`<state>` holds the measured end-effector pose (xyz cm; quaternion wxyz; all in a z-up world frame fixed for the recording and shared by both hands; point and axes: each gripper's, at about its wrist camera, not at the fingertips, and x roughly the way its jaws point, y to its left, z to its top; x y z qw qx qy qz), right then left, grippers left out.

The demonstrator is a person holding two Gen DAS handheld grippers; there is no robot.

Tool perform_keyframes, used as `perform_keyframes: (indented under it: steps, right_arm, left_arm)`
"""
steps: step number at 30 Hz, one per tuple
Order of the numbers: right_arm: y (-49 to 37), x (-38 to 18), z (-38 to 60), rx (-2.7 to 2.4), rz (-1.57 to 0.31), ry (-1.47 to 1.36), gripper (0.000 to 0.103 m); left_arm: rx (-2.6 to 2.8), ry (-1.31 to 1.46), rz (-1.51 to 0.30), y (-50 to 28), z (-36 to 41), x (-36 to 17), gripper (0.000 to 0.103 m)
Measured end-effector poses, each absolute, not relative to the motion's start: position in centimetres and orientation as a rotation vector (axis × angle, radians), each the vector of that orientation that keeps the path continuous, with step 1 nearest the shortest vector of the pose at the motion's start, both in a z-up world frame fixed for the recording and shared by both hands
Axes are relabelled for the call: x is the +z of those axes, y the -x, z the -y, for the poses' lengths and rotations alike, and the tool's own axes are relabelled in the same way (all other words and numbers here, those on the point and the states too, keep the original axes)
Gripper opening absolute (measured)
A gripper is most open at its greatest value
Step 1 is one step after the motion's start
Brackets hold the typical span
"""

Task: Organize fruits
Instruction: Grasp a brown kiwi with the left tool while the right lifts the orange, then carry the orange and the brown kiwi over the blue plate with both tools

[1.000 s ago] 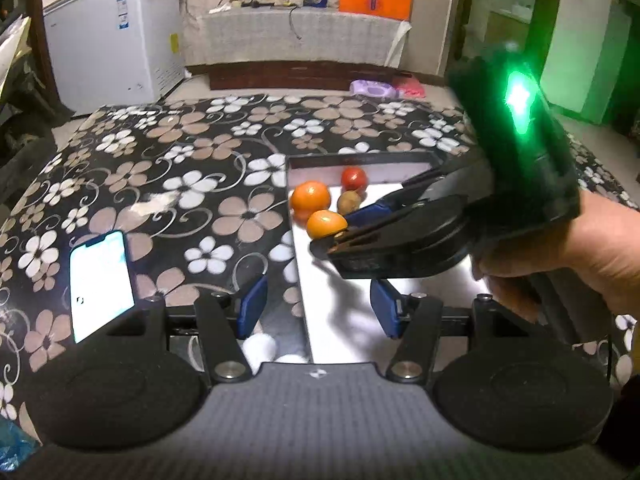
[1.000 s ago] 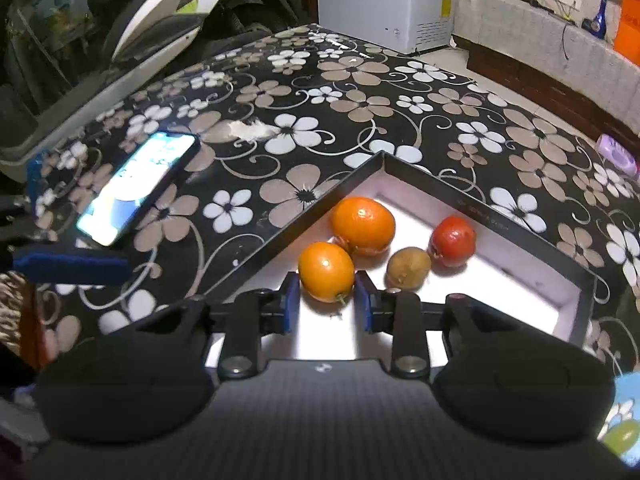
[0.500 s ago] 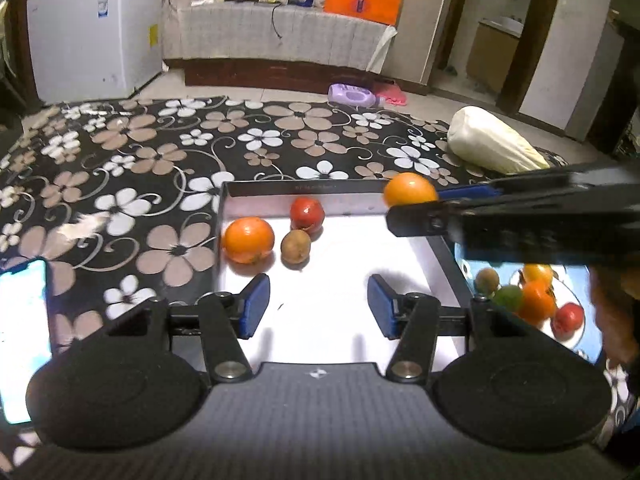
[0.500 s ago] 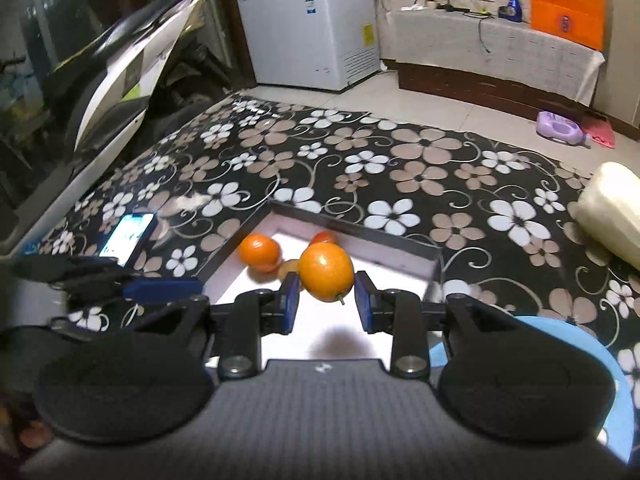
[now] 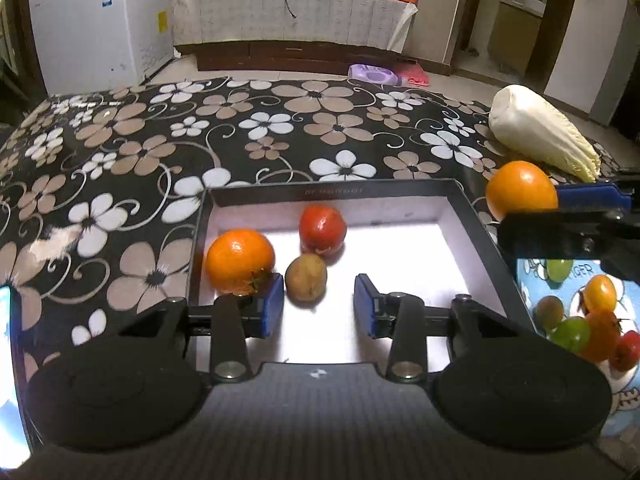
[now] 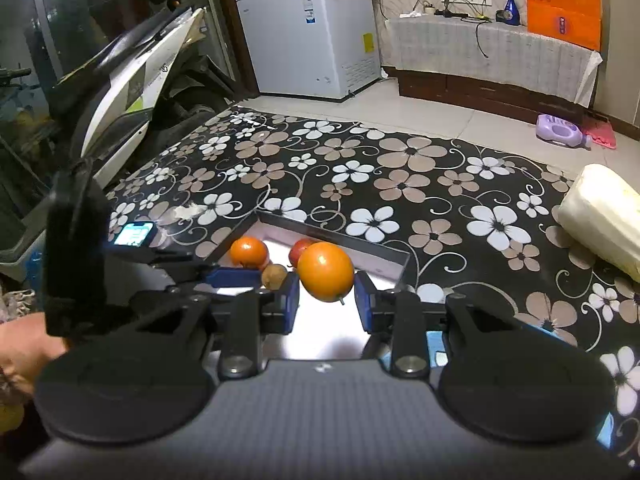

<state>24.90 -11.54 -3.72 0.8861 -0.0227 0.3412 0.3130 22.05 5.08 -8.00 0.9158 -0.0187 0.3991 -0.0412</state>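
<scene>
My right gripper (image 6: pixel 326 300) is shut on an orange (image 6: pixel 326 271) and holds it in the air above the right edge of the black-rimmed white tray (image 5: pixel 460 208); the held orange also shows in the left wrist view (image 5: pixel 520 190). In the tray lie an orange (image 5: pixel 240 261), a red fruit (image 5: pixel 322 227) and a brown kiwi (image 5: pixel 306 282). My left gripper (image 5: pixel 319 306) is open and empty, low over the tray's near part, just right of the kiwi. A blue plate (image 5: pixel 622 296) at the right holds several small fruits (image 5: pixel 576 330).
A white napa cabbage (image 5: pixel 540 132) lies on the flowered tablecloth at the far right. A lit phone (image 6: pixel 134 234) lies on the table left of the tray. A white freezer (image 6: pixel 312 36) and a scooter (image 6: pixel 132 76) stand beyond the table.
My right gripper lifted the orange out of the tray and carried it up and to the right. My left gripper swung right and now faces the tray squarely.
</scene>
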Motion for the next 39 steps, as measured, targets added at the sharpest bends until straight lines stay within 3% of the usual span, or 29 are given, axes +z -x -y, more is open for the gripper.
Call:
perform_keyframes:
  steps: [5,20,39]
  right_arm:
    - [-25.1,-3.9,11.9,0.653,-0.714,0.050,0.033]
    - [-24.9,-5.1,11.8,0.592,-0.744,0.069,0.033]
    - [-20.3,-3.9,12.1,0.549,-0.696,0.004,0.033]
  left_arm:
    - [-0.076,0.021,-0.823,-22.3,-4.4,-8.2,0.029]
    - [-0.008,0.029,-0.818,-21.0,-4.3,-7.4,0.029]
    - [-0.027,0.036,-0.760,-12.4,-2.3,-3.4,0.029]
